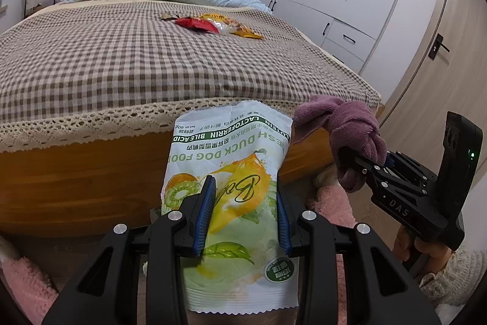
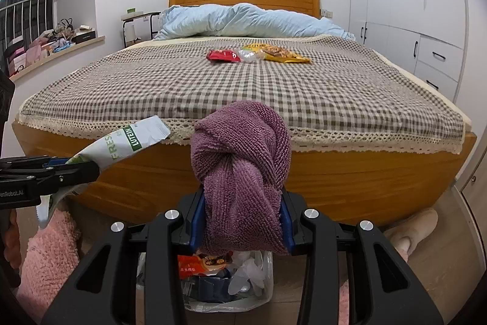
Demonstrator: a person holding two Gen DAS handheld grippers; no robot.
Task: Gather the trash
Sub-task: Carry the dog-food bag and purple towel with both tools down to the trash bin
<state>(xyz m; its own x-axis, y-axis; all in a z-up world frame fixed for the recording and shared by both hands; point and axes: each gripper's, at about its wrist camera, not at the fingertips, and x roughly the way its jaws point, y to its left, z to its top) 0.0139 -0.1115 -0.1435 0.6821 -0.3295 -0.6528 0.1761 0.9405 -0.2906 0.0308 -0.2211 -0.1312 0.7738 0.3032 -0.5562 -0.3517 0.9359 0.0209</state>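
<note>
Left wrist view: one green-and-white dog food pouch (image 1: pixel 231 188) sits between the blue pads of the left tongs (image 1: pixel 243 215), which stand partly closed and grip it by its sides. The pouch sticks out past the pads toward the foot of the bed (image 1: pixel 121 63). To the right, the right tongs (image 1: pixel 350 160) clamp one purple cloth (image 1: pixel 350 124). One hand (image 1: pixel 426 249) in a knit sleeve holds their handle. Far up on the checked bedspread lie wrappers in a close cluster: one red (image 1: pixel 194 22), one yellow (image 1: pixel 240 29), one clear (image 1: pixel 220 26), and a small brown scrap (image 1: pixel 166 16) just beside them.

Right wrist view: the right tongs (image 2: pixel 242 218), partly closed, squeeze the knotted purple cloth (image 2: pixel 240 160) between both pads. Below them stands one bin (image 2: pixel 219 288) lined with a clear bag and holding trash. At the left edge the left tongs (image 2: pixel 76 168) hold the pouch (image 2: pixel 127 142). On the bed (image 2: pixel 334 99) three wrappers show: red (image 2: pixel 223 55), clear (image 2: pixel 251 54), yellow (image 2: pixel 280 53).
</note>
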